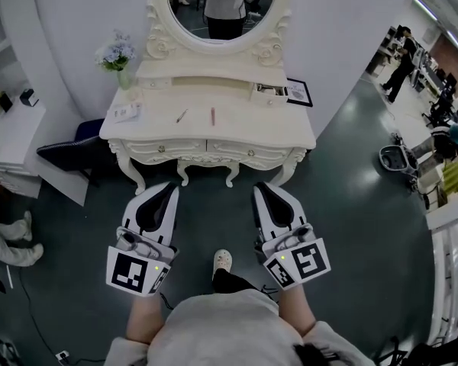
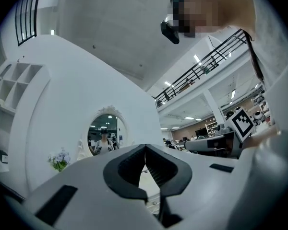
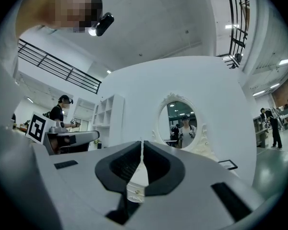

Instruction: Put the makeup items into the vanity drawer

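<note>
A white vanity table (image 1: 237,132) stands in front of me under an oval mirror (image 1: 223,10). On its top lie a thin dark pencil-like item (image 1: 182,116), a pink stick (image 1: 212,116) and a flat white item (image 1: 126,113). Its two front drawers (image 1: 164,149) look closed. A small upper drawer (image 1: 271,91) at the back right stands open. My left gripper (image 1: 168,186) and right gripper (image 1: 261,186) are held low, short of the table's front edge. Both are shut and hold nothing. The left gripper (image 2: 145,147) and the right gripper (image 3: 141,143) each show jaw tips touching.
A vase of pale flowers (image 1: 119,56) and a framed picture (image 1: 298,91) sit on the vanity. A dark chair (image 1: 69,152) and a white shelf unit (image 1: 8,139) stand to the left. My shoe (image 1: 223,261) is on the dark floor. People stand at the far right (image 1: 403,59).
</note>
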A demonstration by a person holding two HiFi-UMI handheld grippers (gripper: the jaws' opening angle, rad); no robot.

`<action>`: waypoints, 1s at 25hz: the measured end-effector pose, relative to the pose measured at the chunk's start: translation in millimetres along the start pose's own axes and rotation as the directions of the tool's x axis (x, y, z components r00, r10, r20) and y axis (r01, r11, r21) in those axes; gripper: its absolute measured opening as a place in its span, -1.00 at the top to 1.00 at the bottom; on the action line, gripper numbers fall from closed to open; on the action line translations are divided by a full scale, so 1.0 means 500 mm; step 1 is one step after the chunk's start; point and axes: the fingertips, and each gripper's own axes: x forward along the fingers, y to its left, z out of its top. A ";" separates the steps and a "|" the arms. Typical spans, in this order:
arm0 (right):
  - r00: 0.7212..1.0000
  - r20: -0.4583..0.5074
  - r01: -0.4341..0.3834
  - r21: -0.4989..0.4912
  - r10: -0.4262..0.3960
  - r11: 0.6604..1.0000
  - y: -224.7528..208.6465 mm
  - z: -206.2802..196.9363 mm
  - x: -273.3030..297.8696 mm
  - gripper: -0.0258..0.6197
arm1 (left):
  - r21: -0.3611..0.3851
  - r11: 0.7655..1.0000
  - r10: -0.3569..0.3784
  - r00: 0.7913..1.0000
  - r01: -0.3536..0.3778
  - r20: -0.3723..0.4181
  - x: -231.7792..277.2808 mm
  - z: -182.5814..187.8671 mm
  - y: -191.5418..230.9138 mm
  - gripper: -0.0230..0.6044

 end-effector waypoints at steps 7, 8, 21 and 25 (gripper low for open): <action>0.999 0.002 -0.033 -0.004 0.033 0.999 -0.088 0.002 0.102 0.83 | 0.007 1.000 0.026 1.000 -0.026 0.005 0.116 -0.017 0.046 0.88; 0.999 0.001 -0.039 -0.005 0.039 0.999 -0.100 0.001 0.116 0.83 | 0.009 0.999 0.031 1.000 -0.031 0.002 0.130 -0.021 0.053 0.88; 0.994 0.005 -0.107 -0.013 0.107 0.994 -0.207 -0.015 0.224 0.83 | 0.009 0.997 0.082 0.997 -0.082 -0.003 0.255 -0.067 0.099 0.88; 0.992 0.000 -0.125 -0.004 0.125 0.992 -0.214 -0.028 0.249 0.83 | 0.004 0.994 0.107 0.994 -0.107 0.008 0.273 -0.069 0.118 0.88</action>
